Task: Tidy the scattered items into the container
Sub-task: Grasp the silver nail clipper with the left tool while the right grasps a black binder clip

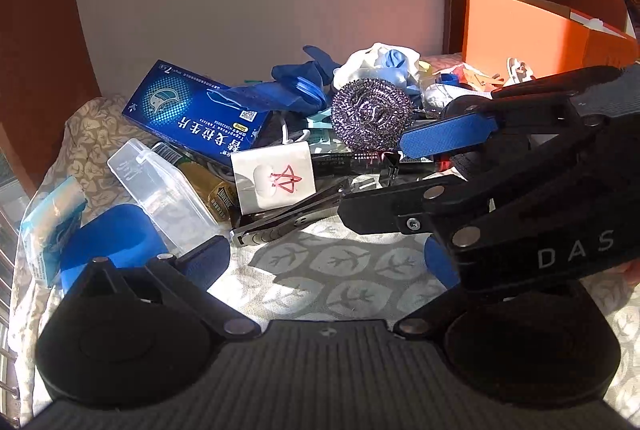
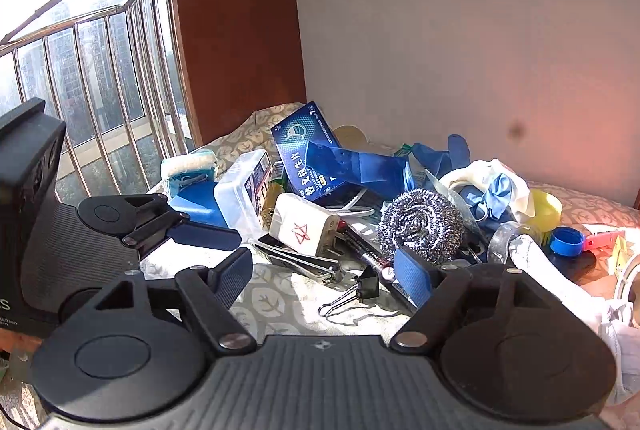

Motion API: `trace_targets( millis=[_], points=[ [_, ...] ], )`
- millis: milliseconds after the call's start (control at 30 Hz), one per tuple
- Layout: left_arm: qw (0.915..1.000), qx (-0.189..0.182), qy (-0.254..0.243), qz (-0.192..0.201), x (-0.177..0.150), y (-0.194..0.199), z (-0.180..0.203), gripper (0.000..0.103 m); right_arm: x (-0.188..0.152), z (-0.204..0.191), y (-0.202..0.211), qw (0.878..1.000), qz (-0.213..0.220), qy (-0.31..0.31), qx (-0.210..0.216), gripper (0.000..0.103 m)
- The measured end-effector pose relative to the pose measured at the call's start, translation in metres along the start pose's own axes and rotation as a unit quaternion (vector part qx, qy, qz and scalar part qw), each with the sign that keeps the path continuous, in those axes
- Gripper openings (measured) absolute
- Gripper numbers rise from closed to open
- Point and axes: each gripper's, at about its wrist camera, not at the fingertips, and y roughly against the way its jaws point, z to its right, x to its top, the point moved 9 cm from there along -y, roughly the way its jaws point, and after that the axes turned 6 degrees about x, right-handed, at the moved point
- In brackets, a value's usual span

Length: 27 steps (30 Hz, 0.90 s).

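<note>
Binder clip (image 2: 354,294): lying on the leaf-print cloth (image 2: 272,306) at the near edge of the pile, sitting between the fingers of the right claw (image 2: 322,266), closer to its right-hand finger.
Clip axis: running slantwise across the gap, black body pointing up-right, wire loops trailing down-left toward the camera.
Right claw: standing released, pads apart and pressing on nothing, pointing down at the cloth.
Neighbours: nail clipper (image 2: 300,262) lying just beyond the clip; steel scourer (image 2: 420,226) sitting behind the right-hand finger.
Left claw (image 1: 326,254): hanging released and empty over bare cloth, farther from the clip.
Nearer hand: judging the right one, already straddling the clip.
Orange box (image 1: 520,26): standing beyond the pile to the right, well apart from the clip; probably serving as the container.
Coming move: likely needing the pads meeting on the black body, not the loops.
</note>
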Motion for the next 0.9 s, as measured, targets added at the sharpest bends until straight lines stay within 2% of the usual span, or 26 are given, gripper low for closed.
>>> trace_targets(
  millis=[100, 167, 367, 467, 733, 900],
  points=[
    [0.9998, -0.016, 0.013, -0.006, -0.003, -0.001, -0.003, 0.103, -0.010, 0.003, -0.011, 0.999, -0.023, -0.031, 0.007, 0.029],
    [0.9993, -0.025, 0.027, -0.010, -0.003, -0.002, -0.006, 0.103, -0.012, 0.006, -0.011, 0.999, -0.022, -0.025, -0.013, 0.023],
    [0.9995, -0.022, 0.023, -0.008, -0.001, -0.003, -0.010, 0.103, -0.012, 0.011, -0.008, 0.999, -0.020, -0.014, -0.034, 0.027],
    [0.9995, -0.022, 0.019, -0.007, 0.000, -0.003, -0.011, 0.103, -0.010, 0.014, -0.009, 0.998, -0.024, -0.005, -0.049, 0.034],
    [0.9990, -0.031, 0.027, -0.014, -0.001, -0.010, -0.018, 0.103, -0.007, 0.025, -0.021, 0.997, -0.038, 0.005, -0.064, 0.034],
    [0.9991, -0.038, 0.017, -0.010, 0.001, -0.011, -0.015, 0.103, -0.006, 0.029, -0.033, 0.997, -0.051, 0.031, -0.053, 0.035]
  ],
)
